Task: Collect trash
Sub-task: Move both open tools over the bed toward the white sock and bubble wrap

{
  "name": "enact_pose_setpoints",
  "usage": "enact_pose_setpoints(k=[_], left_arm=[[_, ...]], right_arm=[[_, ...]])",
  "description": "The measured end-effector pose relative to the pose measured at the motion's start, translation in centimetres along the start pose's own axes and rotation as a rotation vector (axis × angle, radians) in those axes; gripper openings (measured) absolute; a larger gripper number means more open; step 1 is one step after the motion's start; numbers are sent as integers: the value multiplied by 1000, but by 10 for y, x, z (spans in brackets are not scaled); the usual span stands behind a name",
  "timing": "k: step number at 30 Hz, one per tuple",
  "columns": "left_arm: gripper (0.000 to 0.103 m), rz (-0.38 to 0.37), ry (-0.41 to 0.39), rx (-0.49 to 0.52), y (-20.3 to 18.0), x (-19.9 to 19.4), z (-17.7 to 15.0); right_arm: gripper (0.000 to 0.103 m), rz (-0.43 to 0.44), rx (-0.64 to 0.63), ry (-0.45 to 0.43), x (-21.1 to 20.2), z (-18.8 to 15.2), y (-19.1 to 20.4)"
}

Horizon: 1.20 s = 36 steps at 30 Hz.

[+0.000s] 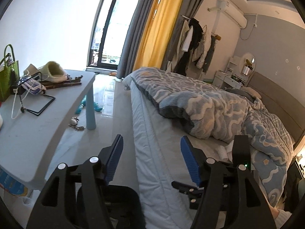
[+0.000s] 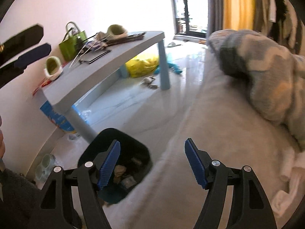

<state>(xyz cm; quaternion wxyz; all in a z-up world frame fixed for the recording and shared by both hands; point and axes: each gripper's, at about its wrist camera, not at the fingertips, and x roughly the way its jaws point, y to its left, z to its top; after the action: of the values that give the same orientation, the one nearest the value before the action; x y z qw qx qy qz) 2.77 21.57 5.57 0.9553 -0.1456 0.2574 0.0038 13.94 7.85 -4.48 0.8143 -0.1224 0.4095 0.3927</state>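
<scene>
Both claws are hanging spread and empty: left gripper (image 1: pixel 151 160) over the mattress edge (image 1: pixel 152 133), right gripper (image 2: pixel 152 161) above the black trash bin (image 2: pixel 131 148) at seven o'clock, table leg (image 2: pixel 82 126) crowding it at ten.

A table (image 2: pixel 106 64) stands on the left by the wall, and a bed (image 1: pixel 164 133) is on the right, with bare floor (image 2: pixel 144 103) between them. A bag (image 2: pixel 71 43), two slippers (image 2: pixel 53 67) and a stand (image 1: pixel 41 104) are on the table, and a blanket (image 1: pixel 219 105) lies on the bed. A bin (image 2: pixel 122 139) sits on the floor between the near table leg and the bed, with trash (image 2: pixel 120 170) in it.
</scene>
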Motion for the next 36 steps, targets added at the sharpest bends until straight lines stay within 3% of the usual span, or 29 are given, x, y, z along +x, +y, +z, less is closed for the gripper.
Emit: enact_pose_setpoints(k=[26,36], left_arm=[[77,-84,77,75,-99,66,-13],[78,-95,105,86,-119,90,-15]], right_arm=[[78,-259,229,-140,-96,-41,-159],[78,-356,348,-132,-109,-57,-215]])
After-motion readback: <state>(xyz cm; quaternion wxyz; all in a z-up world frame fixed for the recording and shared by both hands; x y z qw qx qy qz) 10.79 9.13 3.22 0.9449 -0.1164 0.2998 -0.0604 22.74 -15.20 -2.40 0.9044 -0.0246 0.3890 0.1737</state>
